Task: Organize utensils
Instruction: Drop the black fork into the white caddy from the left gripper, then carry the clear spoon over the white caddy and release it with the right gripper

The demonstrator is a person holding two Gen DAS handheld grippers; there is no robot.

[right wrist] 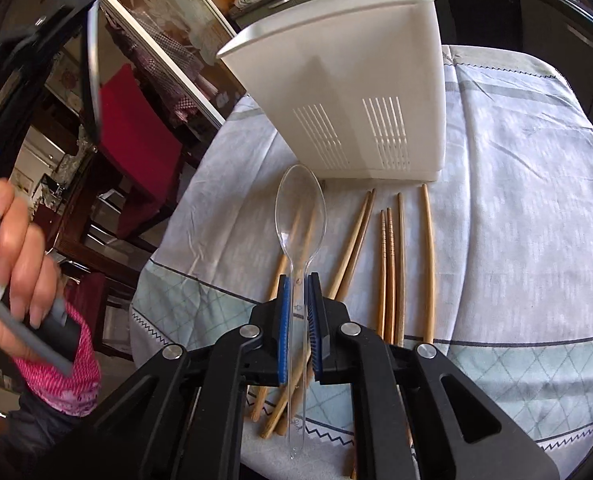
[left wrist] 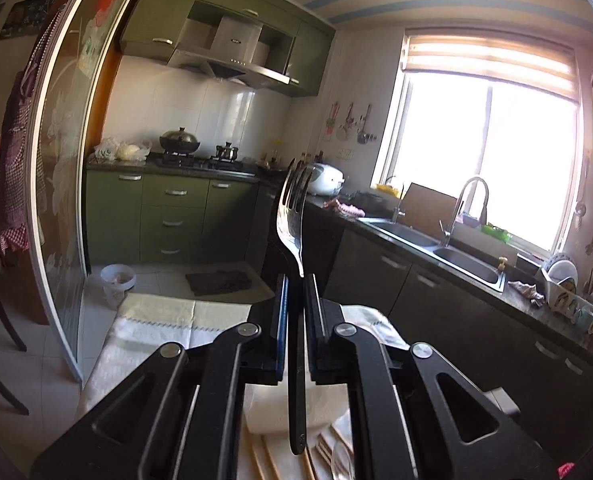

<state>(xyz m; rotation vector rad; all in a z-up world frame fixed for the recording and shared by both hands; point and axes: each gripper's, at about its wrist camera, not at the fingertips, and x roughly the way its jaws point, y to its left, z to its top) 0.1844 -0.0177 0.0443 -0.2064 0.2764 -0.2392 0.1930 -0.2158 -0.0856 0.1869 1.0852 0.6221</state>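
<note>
Grippers at work over a cloth-covered table: the left gripper (left wrist: 296,280) pinches a metal fork (left wrist: 292,216) by its neck, pads pressed close on either side, tines up toward the kitchen beyond and its dark handle running back between the fingers. Below it, in the left wrist view, a white utensil holder (left wrist: 280,412) and a few wooden chopsticks (left wrist: 264,456) show at the bottom edge (partly hidden by the gripper body).

The right gripper (right wrist: 298,284) is nearly closed on a clear plastic spoon (right wrist: 298,216), blue pads on both sides of the thin handle, bowl pointing fwd toward the holder (right wrist: 348,80); whether the pads actually press the handle cannot be told for sure, tho the spoon sits aligned between them. The holder stands on the tablecloth (right wrist: 516,200), slotted vents low on its side wall. Wooden chopsticks (right wrist: 392,264) lie loose on the cloth just in front of it, fanned side by side, some passing under the right gripper.

At left in the right wrist view, the person's left hand (right wrist: 20,256) grips the other gripper's grey handle, pink sleeve at the wrist.
</note>
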